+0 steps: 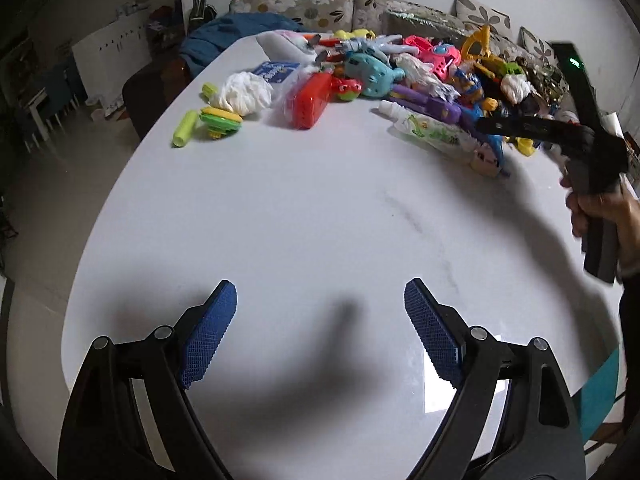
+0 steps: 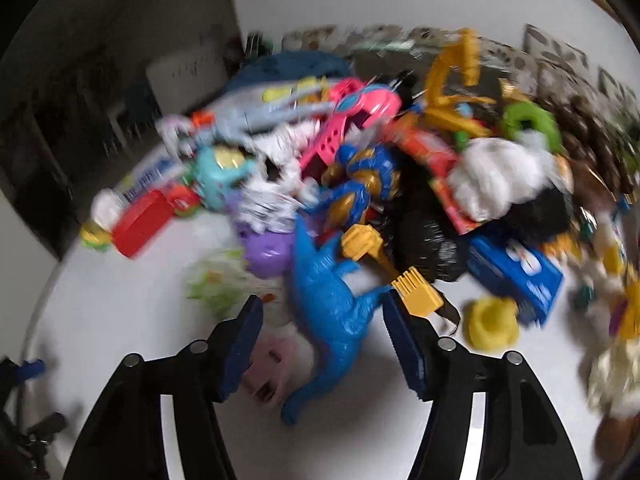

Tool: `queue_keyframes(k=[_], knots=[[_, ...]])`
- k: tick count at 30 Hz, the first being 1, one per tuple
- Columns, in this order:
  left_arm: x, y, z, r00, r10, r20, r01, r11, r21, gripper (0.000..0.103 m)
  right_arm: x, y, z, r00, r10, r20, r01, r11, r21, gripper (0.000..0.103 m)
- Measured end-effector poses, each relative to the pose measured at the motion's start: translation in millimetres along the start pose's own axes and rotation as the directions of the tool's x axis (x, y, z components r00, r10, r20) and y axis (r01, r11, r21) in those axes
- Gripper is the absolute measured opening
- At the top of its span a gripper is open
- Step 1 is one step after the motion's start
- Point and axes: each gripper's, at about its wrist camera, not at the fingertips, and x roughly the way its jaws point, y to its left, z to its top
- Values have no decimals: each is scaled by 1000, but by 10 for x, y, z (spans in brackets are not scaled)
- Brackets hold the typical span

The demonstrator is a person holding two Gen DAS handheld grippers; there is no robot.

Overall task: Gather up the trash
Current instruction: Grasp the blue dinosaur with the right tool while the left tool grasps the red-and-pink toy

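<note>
A heap of toys and trash lies along the far side of the white table (image 1: 300,208). Trash in it: a crumpled white tissue wad (image 1: 242,94), a green-printed tube wrapper (image 1: 436,134), another white wad (image 2: 496,178) and a black plastic bag (image 2: 432,248). My left gripper (image 1: 320,320) is open and empty above bare table near the front edge. My right gripper (image 2: 322,328) is open, its jaws either side of a blue toy dinosaur (image 2: 328,300), apart from it. The right gripper also shows in the left wrist view (image 1: 520,126) over the heap's right end. The right wrist view is motion-blurred.
A red plastic case (image 1: 310,106), green and yellow toys (image 1: 218,120) and a lime cylinder (image 1: 185,128) lie at the heap's left end. A yellow cup (image 2: 492,322), a blue box (image 2: 516,272) and a pink toy (image 2: 266,368) lie near the right gripper. A sofa (image 1: 360,10) stands behind the table.
</note>
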Motion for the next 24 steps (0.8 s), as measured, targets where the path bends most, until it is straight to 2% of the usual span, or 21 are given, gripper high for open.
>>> queue_keyframes(k=[1, 3, 4, 6, 9, 11, 13, 16, 20, 22, 24], knots=[[18, 14, 3, 1000, 1, -2, -1, 1000, -5, 84, 156, 11, 18, 997, 1, -73, -2, 1000, -22, 63], [48, 66, 27, 1000, -6, 1, 7, 1000, -27, 84, 256, 23, 45, 998, -2, -64, -2, 998, -58, 65], [66, 97, 55, 1000, -6, 5, 7, 999, -37, 84, 260, -2, 50, 998, -4, -57, 1, 999, -47, 58], [111, 161, 169, 1000, -3, 22, 5, 998, -58, 84, 202, -92, 19, 999, 13, -34, -13, 1000, 8, 55], [159, 209, 439, 995, -45, 84, 51, 996, -70, 84, 72, -207, -194, 998, 59, -10, -58, 997, 44, 54], [282, 180, 700, 995, -33, 98, 38, 998, -48, 84, -53, -301, -416, 995, 100, -3, -99, 992, 72, 54], [432, 136, 925, 994, -26, 107, 29, 999, -27, 84, -215, -382, -632, 994, 107, 6, -107, 990, 92, 54], [827, 31, 1324, 997, 9, 80, -9, 1000, 3, 84, -430, -476, -901, 994, 108, 15, -109, 989, 101, 55], [1306, 62, 1624, 1000, 23, 1, -23, 998, -66, 83, -693, -454, -1064, 994, 113, 17, -114, 989, 98, 55], [1355, 1, 1677, 995, 97, 28, -96, 995, -32, 59, -742, -430, -1096, 993, 117, 24, -118, 988, 96, 55], [1291, -49, 1654, 997, 76, 30, -75, 997, -24, 30, -822, -405, -1133, 992, 124, 38, -127, 987, 95, 55]])
